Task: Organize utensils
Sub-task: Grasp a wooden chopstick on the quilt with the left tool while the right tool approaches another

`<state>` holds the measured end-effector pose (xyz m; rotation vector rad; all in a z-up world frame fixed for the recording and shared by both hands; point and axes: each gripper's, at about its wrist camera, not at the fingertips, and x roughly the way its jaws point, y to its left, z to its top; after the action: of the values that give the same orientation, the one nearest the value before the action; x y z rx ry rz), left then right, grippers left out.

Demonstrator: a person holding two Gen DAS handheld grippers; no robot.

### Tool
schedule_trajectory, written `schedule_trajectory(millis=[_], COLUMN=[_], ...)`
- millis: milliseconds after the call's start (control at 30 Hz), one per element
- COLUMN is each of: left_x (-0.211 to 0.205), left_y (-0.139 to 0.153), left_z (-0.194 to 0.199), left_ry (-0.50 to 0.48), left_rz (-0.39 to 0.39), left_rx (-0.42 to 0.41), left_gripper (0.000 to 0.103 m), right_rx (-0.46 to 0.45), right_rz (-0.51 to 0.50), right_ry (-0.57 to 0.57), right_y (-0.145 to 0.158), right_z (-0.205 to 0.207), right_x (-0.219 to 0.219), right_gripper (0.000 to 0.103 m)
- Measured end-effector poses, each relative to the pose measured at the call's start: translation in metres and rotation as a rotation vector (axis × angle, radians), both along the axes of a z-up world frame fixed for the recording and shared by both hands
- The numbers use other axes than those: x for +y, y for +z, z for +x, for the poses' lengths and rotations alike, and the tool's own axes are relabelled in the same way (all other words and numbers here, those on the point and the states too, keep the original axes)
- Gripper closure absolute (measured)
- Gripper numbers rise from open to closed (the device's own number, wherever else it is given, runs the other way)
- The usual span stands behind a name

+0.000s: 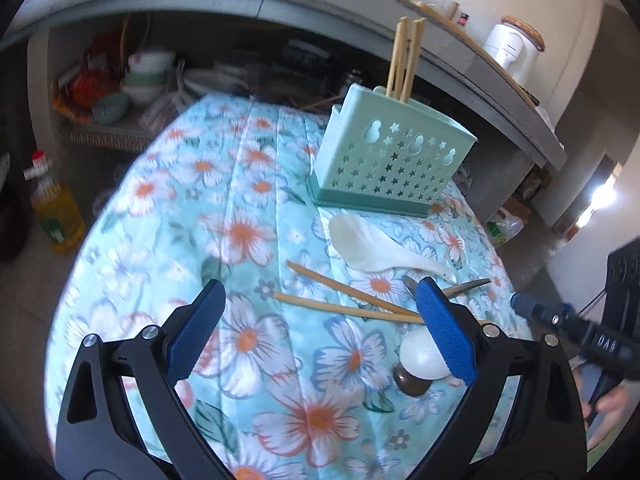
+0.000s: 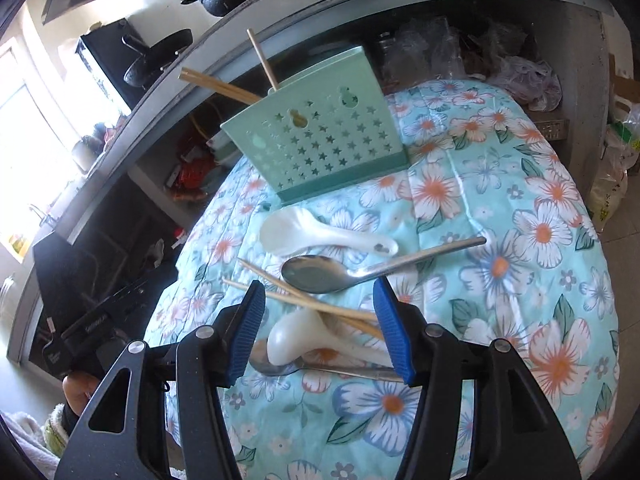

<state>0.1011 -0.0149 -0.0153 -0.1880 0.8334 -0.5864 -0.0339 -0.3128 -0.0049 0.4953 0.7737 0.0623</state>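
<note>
Presently both grippers hover with jaws apart and empty: left gripper (image 1: pixel 320 300), right gripper (image 2: pixel 320 298) above loose chopsticks (image 2: pixel 304 300) and spoons (image 2: pixel 320 272). These lie before the green holder (image 2: pixel 320 140). Next, by judgement: lower, clamp one chopstick.

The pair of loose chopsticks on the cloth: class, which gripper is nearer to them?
Right. The right gripper hangs open directly over the loose chopsticks; the left gripper sits open beside their tips.
</note>
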Motion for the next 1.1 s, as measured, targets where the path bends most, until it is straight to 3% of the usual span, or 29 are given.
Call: schedule_trajectory(millis=[167,233,400,467,700,800,933,1100], left_x=[-0.002,-0.004,0.001,0.003,0.013,0.017,0.018,0.014], left_y=[-0.018,-0.026,-0.057,-0.071,-0.100,-0.109,-0.114,-0.108], left_z=[0.010,0.015,0.030,0.034,0.044,0.046,0.048,0.049], left_ry=[-0.003,-0.003,0.044,0.079,0.233,0.316,0.406,0.459], left_rz=[-0.080,-0.135,-0.325,-0.388,-0.539,-0.589,-0.596,-0.563], left_rx=[0.129,0.203,0.424,0.505,0.662,0.731,0.781,0.774], left_gripper=[0.039,0.051,0.068,0.071,0.072,0.078,0.086,0.086], right_rx=[0.003,0.013,0.035,0.034,0.025,0.023,0.023,0.017], right_rz=[0.002,0.028,0.064,0.072,0.097,0.107,0.120,0.137], right_ry=[-0.005,-0.011,-0.006,-0.004,-0.007,-0.009,-0.011,-0.017], right_y=[-0.001,-0.004,-0.013,-0.015,-0.017,-0.018,-0.021,-0.023], right_z=[-0.002,-0.003,-0.005,-0.006,-0.009,-0.009,-0.010,-0.015], right_x=[-0.006,-0.011,-0.013,-0.013,-0.018,-0.021,-0.022,-0.026], right_gripper=[0.048,0.048,0.048,0.048,0.048,0.048,0.048,0.048])
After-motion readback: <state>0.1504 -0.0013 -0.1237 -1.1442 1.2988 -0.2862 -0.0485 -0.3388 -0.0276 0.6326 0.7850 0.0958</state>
